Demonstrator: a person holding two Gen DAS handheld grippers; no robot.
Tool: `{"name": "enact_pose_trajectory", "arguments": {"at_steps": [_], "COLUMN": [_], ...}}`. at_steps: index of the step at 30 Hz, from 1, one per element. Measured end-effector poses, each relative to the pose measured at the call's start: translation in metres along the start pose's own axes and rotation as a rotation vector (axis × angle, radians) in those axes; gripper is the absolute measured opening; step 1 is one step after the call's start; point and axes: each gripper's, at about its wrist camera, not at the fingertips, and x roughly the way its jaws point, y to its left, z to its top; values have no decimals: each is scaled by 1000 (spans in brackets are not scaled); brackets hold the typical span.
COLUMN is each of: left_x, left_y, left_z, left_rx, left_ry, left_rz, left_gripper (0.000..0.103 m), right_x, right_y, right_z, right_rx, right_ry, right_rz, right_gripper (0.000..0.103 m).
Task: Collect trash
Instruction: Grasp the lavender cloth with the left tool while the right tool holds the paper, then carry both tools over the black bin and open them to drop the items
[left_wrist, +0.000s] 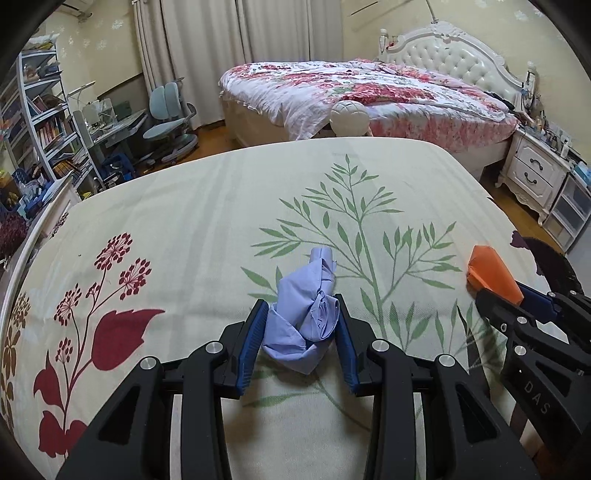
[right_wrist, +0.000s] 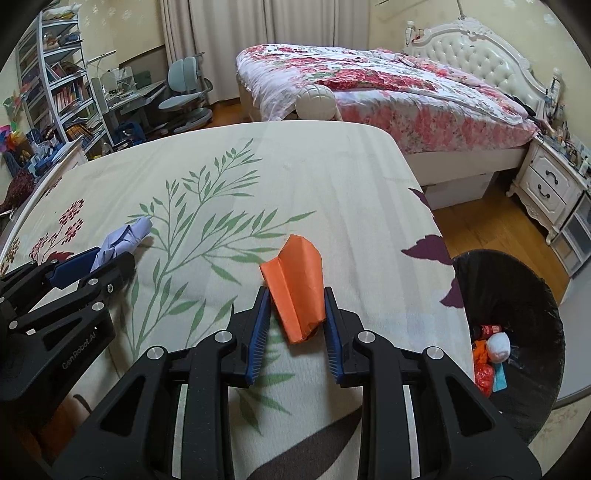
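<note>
A crumpled light-blue paper (left_wrist: 306, 314) sits between the blue pads of my left gripper (left_wrist: 301, 314), which is shut on it just above the leaf-patterned tablecloth (left_wrist: 184, 221). In the right wrist view the same blue paper (right_wrist: 122, 236) shows at the left in the left gripper (right_wrist: 110, 258). My right gripper (right_wrist: 295, 306) is shut on a folded orange paper (right_wrist: 295, 288). That orange paper (left_wrist: 491, 273) also appears at the right edge of the left wrist view, held by the right gripper (left_wrist: 506, 295).
A black-lined trash bin (right_wrist: 517, 295) stands on the floor off the table's right edge, with red, orange, white and blue scraps inside. Beyond the table are a bed (left_wrist: 369, 92), a desk chair (left_wrist: 170, 114), bookshelves (left_wrist: 40, 110) and a white nightstand (right_wrist: 550, 184).
</note>
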Motion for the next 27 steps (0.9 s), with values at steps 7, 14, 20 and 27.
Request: {"name": "enact_pose_trajectory", "arguments": {"at_steps": [7, 14, 20, 27], "left_x": [-13, -29, -39, -52], "left_y": [-5, -13, -24, -41], "left_z": [-16, -32, -42, -51], "left_rx": [0, 10, 19, 37], "left_ry": [-6, -19, -26, -46], "left_rz": [-9, -26, -48, -77], "left_gripper": [38, 38, 38, 38], "right_x": [-18, -38, -60, -86], "right_y": [0, -4, -11, -26], "right_z": [-22, -44, -60, -71], "right_rx": [6, 17, 36, 65], "right_ry": [-1, -7, -31, -73], "right_rz": [5, 8, 7, -16], "right_gripper": [27, 27, 27, 27]}}
